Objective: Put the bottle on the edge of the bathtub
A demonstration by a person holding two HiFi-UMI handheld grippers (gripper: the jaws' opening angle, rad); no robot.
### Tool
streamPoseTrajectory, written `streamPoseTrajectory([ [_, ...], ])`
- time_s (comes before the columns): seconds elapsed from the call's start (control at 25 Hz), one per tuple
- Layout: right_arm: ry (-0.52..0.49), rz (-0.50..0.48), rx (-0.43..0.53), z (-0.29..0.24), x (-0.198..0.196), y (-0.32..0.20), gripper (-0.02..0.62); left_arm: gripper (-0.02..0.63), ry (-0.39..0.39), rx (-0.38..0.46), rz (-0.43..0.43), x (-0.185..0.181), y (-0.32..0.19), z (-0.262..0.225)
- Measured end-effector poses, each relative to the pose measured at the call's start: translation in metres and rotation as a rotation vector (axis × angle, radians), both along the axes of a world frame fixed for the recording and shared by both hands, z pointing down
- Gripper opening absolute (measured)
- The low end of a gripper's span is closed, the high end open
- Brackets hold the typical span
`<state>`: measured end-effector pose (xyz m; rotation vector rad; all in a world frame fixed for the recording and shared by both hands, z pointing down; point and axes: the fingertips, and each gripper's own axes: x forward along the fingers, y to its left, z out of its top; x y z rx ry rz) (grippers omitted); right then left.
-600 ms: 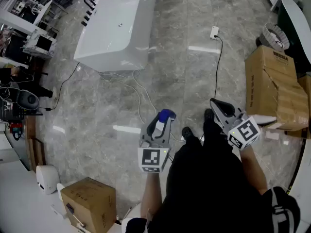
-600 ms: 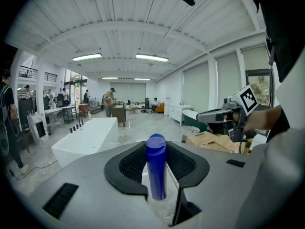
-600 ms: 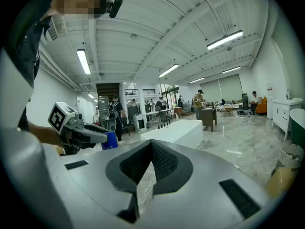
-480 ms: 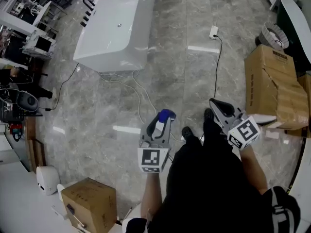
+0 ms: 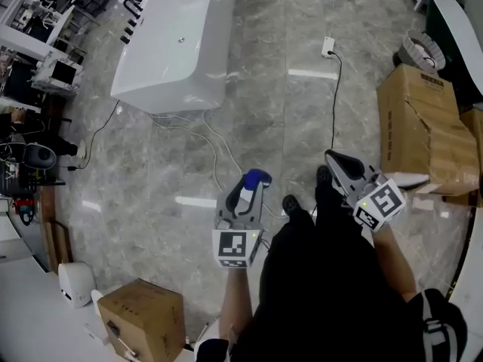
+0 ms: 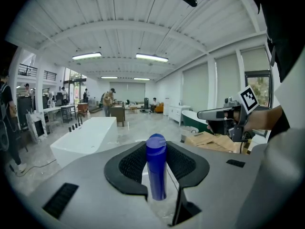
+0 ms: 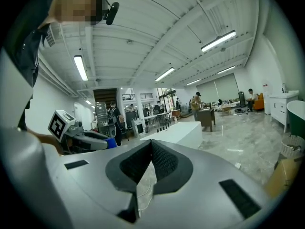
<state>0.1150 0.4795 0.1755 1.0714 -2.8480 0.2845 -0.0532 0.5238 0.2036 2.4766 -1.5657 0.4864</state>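
A blue bottle (image 5: 256, 178) stands upright between the jaws of my left gripper (image 5: 249, 192), which is shut on it at waist height over the marble floor. In the left gripper view the bottle (image 6: 156, 168) fills the gap between the black pads, cap up. The white bathtub (image 5: 177, 47) stands on the floor well ahead and to the left, apart from both grippers; it also shows as the tub (image 6: 86, 137) and the tub (image 7: 178, 132). My right gripper (image 5: 337, 162) is held to the right, shut with nothing in it; its pads (image 7: 162, 159) meet at the tip.
A large cardboard box (image 5: 423, 127) stands at the right, a smaller box (image 5: 141, 315) at the lower left. Cables (image 5: 215, 145) and a power strip (image 5: 328, 47) lie on the floor near the tub. A dark tub (image 5: 456, 21) sits at the far right. People stand at distant desks.
The scene has slid slightly in the head view, the bathtub a little up and left. Both grippers hold their places and the bottle stays gripped.
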Motion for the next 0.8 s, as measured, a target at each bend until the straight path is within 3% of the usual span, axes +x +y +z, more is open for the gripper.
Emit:
streamPoseTrajectory([
  [0.4, -0.003, 0.049, -0.085, 0.024, 0.029, -0.021, 0.012, 0.137, 0.007, -0.035, 0.017, 0.014, -0.03, 0.012],
  [0.8, -0.05, -0.004, -0.068, 0.012, 0.025, -0.129, 0.012, 0.137, -0.024, -0.054, -0.007, 0.023, -0.122, 0.0],
])
